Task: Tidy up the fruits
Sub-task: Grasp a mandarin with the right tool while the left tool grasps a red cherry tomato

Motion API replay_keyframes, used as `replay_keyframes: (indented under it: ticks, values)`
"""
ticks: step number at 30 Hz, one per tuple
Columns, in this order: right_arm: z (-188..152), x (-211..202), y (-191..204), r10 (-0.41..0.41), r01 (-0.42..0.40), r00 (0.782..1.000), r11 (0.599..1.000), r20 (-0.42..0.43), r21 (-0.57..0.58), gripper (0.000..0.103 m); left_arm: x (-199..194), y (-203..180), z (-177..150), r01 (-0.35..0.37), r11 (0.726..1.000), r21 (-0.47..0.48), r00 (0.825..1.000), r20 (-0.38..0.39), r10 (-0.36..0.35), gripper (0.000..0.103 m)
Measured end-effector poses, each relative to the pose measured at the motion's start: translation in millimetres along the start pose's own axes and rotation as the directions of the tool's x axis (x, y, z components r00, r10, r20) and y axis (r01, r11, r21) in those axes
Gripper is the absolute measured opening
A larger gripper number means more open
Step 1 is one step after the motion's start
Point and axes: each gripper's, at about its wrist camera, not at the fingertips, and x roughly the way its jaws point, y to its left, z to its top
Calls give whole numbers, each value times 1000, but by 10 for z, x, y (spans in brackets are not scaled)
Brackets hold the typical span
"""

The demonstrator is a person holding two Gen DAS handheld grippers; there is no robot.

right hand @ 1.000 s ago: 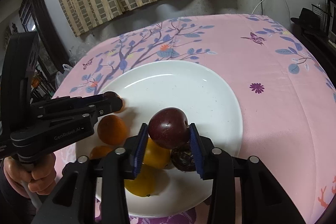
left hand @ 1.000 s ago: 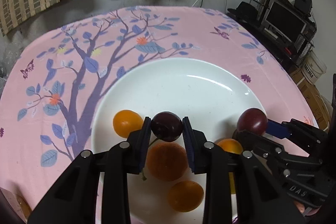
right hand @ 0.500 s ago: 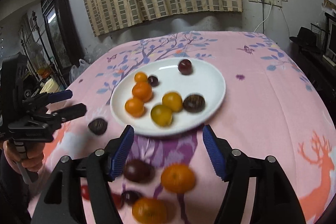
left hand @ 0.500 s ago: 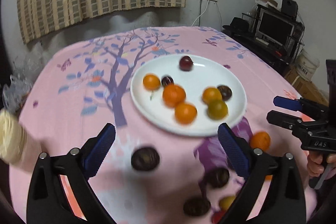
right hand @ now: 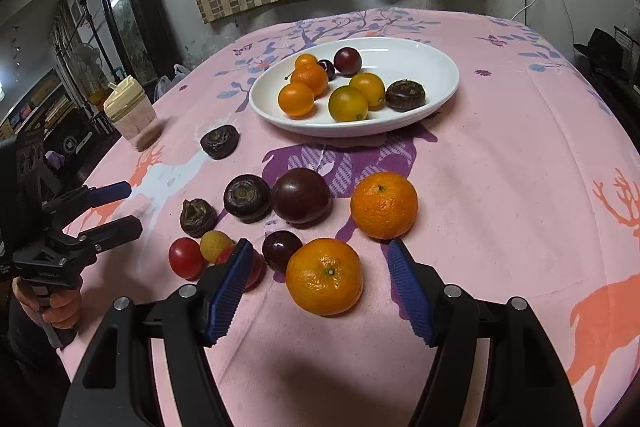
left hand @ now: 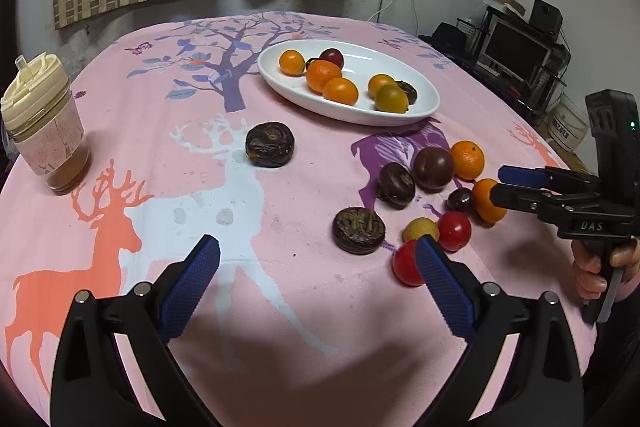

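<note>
A white plate (left hand: 424,99) (right hand: 436,67) at the table's far side holds several small orange, yellow and dark fruits. Loose fruits lie on the pink cloth nearer me: two oranges (right hand: 325,275) (right hand: 384,205), a dark plum (right hand: 302,195), dark wrinkled fruits (left hand: 359,230) (left hand: 269,144), red tomatoes (left hand: 454,230) and a cherry (right hand: 281,245). My left gripper (left hand: 316,279) is open and empty above the cloth, just near of a wrinkled fruit. My right gripper (right hand: 320,283) is open, its jaws standing either side of the nearest orange without touching it.
A lidded cup (left hand: 42,123) (right hand: 132,115) stands at the table's left edge. A TV stand with electronics (left hand: 516,55) is beyond the right edge. The table edge curves close on both sides. Curtains hang on the back wall.
Both grippers let go of the dark fruits they held over the plate, opened, and pulled back to the near side, where the loose fruits lie.
</note>
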Motion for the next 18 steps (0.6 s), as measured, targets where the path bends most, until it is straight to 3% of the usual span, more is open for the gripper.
replay_keyframes:
  ticks: [8,11,13,16,17,18]
  values:
    - [-68,89,2,-1,1,998,1000,-57,-3,62,47,-75,-4,46,999,23,999,-30,-45,96]
    - [-69,117,4,2,-2,997,1000,-72,-4,54,61,-87,-3,58,998,26,998,-37,-57,96]
    - [-72,133,-19,-4,4,997,1000,-82,3,42,65,-123,-8,70,997,38,997,-40,-69,96]
    - [-61,108,-96,23,-20,997,999,-73,37,42,53,-195,-21,123,990,70,992,-44,-120,96]
    - [-51,88,-118,26,-23,998,999,-62,49,42,52,-235,-27,143,986,87,989,-49,-140,95]
    - [-40,60,-147,30,-27,998,998,-48,64,42,53,-279,-36,162,981,106,986,-54,-157,87]
